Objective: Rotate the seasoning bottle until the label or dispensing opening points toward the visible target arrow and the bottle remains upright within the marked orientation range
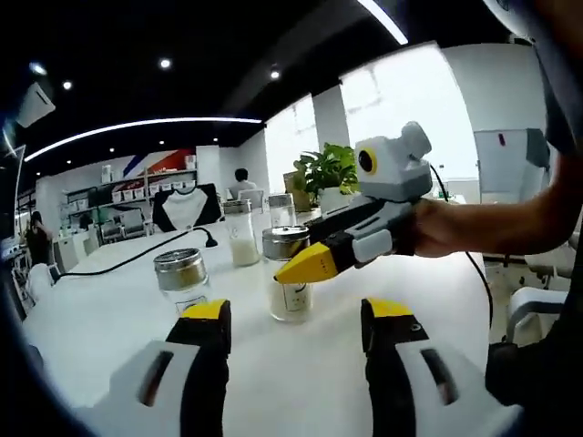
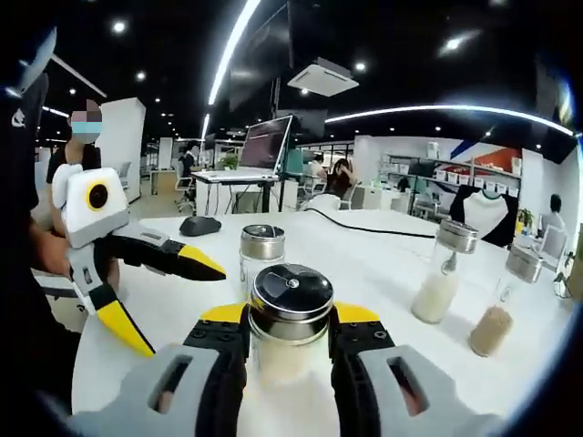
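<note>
A glass seasoning bottle [image 2: 290, 350] with a metal lid and pale contents stands upright on the white table [image 2: 383, 259]. My right gripper [image 2: 290, 314] is shut on it, one jaw on each side just below the lid. In the left gripper view the same bottle [image 1: 290, 287] stands in the middle, and the right gripper [image 1: 308, 264] reaches in from the right with its yellow tip against the glass. My left gripper [image 1: 297, 309] is open just in front of the bottle, not touching it. It also appears, jaws spread, at the left as the left gripper [image 2: 182, 305].
A second metal-lidded jar [image 1: 182, 278] stands close to the left, the same jar [image 2: 262, 250] behind the held bottle. Two taller bottles [image 2: 439, 273] [image 2: 499, 314] stand to the right. A black mouse [image 2: 199, 225], a cable [image 1: 137, 258] and a plant [image 1: 328, 168] sit farther back.
</note>
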